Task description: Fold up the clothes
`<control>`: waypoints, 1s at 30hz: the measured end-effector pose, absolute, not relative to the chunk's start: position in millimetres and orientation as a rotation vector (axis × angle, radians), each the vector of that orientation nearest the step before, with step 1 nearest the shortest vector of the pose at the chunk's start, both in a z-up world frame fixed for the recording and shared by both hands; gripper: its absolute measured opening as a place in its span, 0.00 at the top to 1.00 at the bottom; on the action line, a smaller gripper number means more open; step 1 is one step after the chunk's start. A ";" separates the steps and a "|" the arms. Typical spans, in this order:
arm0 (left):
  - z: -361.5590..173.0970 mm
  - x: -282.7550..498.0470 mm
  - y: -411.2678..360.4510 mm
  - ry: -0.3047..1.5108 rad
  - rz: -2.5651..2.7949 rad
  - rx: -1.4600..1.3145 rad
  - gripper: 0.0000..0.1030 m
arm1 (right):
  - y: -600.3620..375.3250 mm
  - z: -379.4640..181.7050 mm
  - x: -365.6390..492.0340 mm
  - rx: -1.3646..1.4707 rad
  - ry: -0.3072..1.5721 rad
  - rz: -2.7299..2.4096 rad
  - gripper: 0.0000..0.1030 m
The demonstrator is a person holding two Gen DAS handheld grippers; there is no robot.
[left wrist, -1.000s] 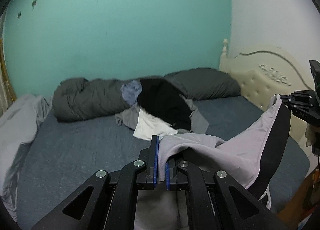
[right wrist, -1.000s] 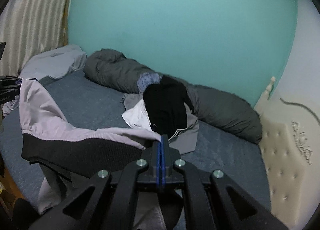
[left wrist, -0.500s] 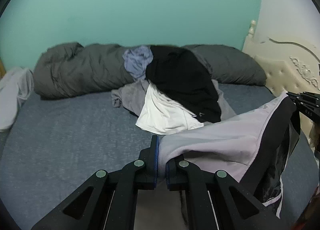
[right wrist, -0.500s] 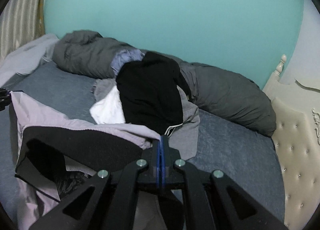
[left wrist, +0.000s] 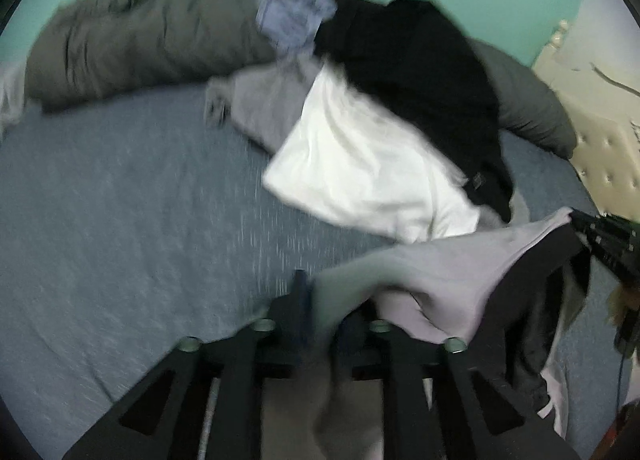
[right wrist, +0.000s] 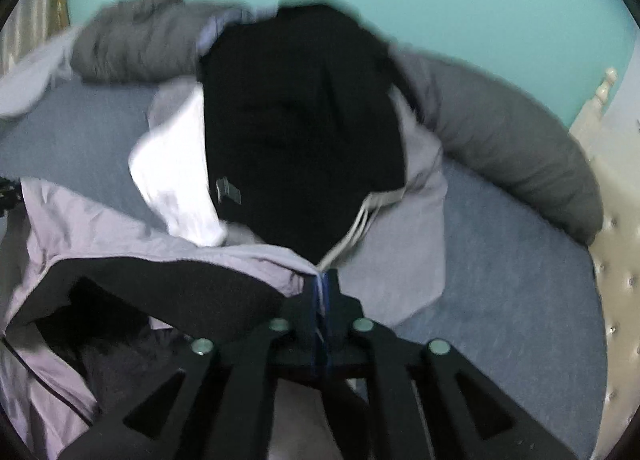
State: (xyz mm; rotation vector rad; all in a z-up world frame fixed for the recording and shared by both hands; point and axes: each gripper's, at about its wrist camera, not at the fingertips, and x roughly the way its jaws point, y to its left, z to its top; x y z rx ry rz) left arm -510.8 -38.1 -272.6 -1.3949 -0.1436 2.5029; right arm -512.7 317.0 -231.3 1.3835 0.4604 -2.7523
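A pale lilac garment with a black lining hangs stretched between both grippers above the blue bed. My left gripper is shut on one edge of it. My right gripper is shut on the other edge of the lilac garment; its black lining sags to the left. The right gripper also shows at the right edge of the left wrist view. Both views are blurred.
A pile of clothes lies ahead: a black garment, a white one, grey ones and a bluish one. Dark grey bedding runs along the teal wall. A cream padded headboard is at the right. Blue sheet lies bare at left.
Both grippers have moved forward and down toward the clothes pile, carrying the lilac garment; the pile now looms larger and the wall fills less of each view.
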 end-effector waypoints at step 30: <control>-293.1 -268.4 -51.8 -0.255 2.388 -1.328 0.68 | 248.3 -273.8 -352.6 1.278 -0.275 -2.418 0.43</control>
